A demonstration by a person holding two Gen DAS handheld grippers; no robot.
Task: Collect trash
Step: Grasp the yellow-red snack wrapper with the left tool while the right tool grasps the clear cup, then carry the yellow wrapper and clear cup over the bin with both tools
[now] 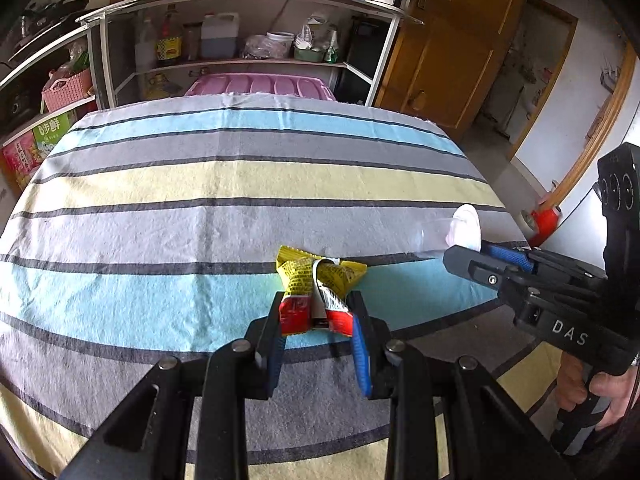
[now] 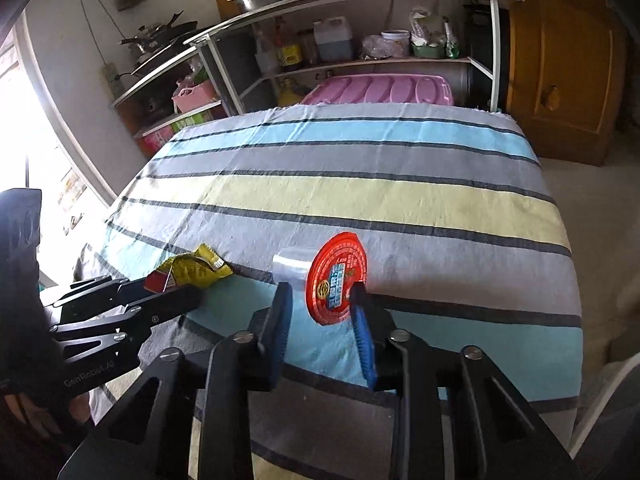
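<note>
A crumpled yellow and red snack wrapper (image 1: 316, 292) lies on the striped tablecloth (image 1: 240, 184). My left gripper (image 1: 318, 312) is closed around its red end, both pads touching it. It also shows in the right wrist view (image 2: 188, 272), where the left gripper (image 2: 168, 292) grips it. A clear plastic cup with a peeled red foil lid (image 2: 336, 276) lies on its side between the fingers of my right gripper (image 2: 320, 300), which pinch the lid. In the left wrist view the cup (image 1: 452, 232) shows its white lid underside at the right gripper (image 1: 468, 256).
A white shelf rack (image 1: 240, 40) with bottles, pots and jars stands behind the table. A pink plastic lid (image 1: 260, 86) sits beyond the far edge. A wooden door (image 1: 448, 52) is at the right. A red tape roll (image 1: 542, 220) lies on the floor.
</note>
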